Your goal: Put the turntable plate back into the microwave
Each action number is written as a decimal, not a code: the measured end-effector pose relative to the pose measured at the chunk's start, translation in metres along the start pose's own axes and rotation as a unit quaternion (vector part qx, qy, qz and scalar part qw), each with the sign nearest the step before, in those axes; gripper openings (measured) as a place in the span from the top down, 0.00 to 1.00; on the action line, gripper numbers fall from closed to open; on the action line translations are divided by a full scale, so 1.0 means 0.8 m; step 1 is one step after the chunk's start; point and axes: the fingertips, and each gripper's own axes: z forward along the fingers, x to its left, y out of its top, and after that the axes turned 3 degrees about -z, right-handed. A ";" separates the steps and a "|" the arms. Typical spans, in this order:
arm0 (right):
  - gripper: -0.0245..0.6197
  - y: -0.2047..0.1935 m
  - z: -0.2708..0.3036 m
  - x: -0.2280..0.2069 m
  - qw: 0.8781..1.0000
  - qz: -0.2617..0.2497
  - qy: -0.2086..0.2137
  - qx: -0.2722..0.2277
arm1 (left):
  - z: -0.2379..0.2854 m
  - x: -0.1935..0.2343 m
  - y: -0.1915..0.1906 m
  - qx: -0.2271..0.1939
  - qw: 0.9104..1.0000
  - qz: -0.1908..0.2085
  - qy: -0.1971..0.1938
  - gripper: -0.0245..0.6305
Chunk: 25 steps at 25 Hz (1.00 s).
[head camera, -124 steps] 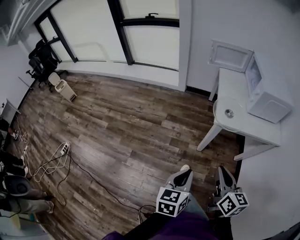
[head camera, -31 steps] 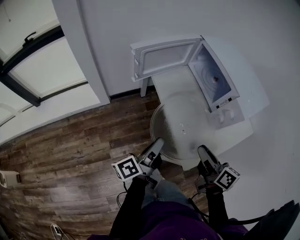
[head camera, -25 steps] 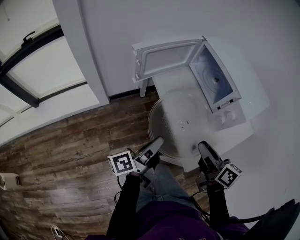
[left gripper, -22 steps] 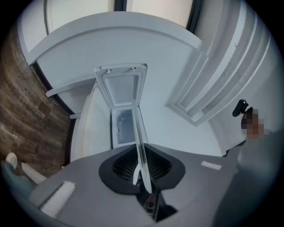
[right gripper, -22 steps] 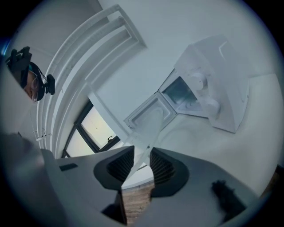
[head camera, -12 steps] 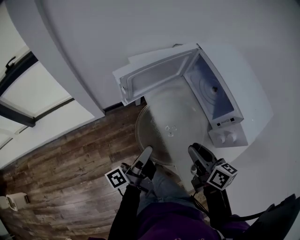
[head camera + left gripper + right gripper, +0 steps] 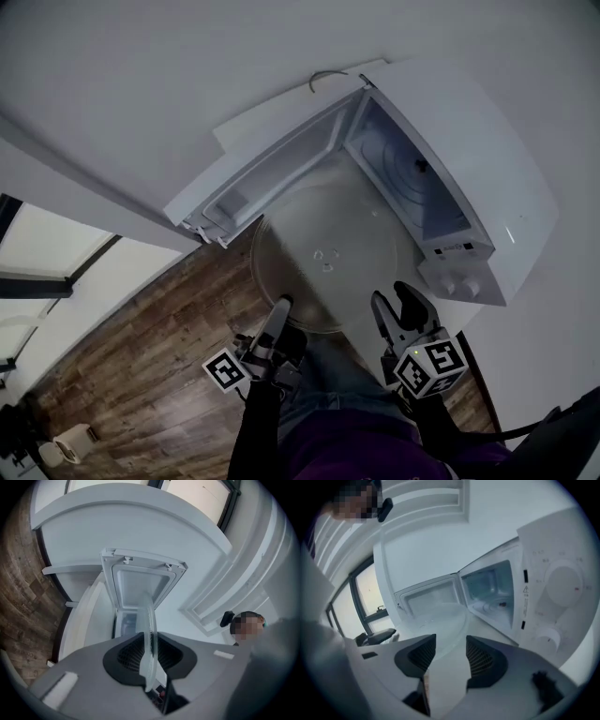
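Nearest the person, the left tongs (image 7: 279, 309) pinch the near rim of the glass plate (image 7: 323, 253). Its edge stands straight up between the pads in the left gripper view, though the jaws have just eased open a little. The right tongs (image 7: 394, 302) have just spread wide and hold nothing. They point down at the tabletop (image 7: 487, 627), with the plate's rim just ahead of their tips and slightly to the left. The plate lies flat on the tabletop, its near left part hanging over the wooden floor (image 7: 141, 347). The rest reaches toward the microwave (image 7: 459, 216), whose door (image 7: 272, 173) is swung fully open. The step in hand looks like getting a two-sided hold before the lift. To do it well, the right tongs should probably close on the rim opposite the left pair, and the left grip should be firmed up. The glass should then stay level and go in low and straight. Glass is slick and heavy, so a one-sided hold risks tilting or slipping. Beyond the plate, the cavity (image 7: 408, 178) is empty, and a small hub shows on its floor where the plate should settle.
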 end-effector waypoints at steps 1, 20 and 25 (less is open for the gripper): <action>0.66 0.000 -0.001 -0.001 1.000 -0.017 -0.008 0.003 | 0.006 0.004 0.003 0.005 1.000 0.002 0.003 0.86; 0.95 0.043 0.031 0.036 0.965 -0.223 -0.115 0.073 | 0.138 0.065 -0.020 0.167 0.985 -0.030 0.031 0.85; 0.95 0.050 0.024 0.028 0.950 -0.263 -0.140 0.093 | 0.188 0.063 -0.025 0.161 0.986 -0.041 0.008 0.85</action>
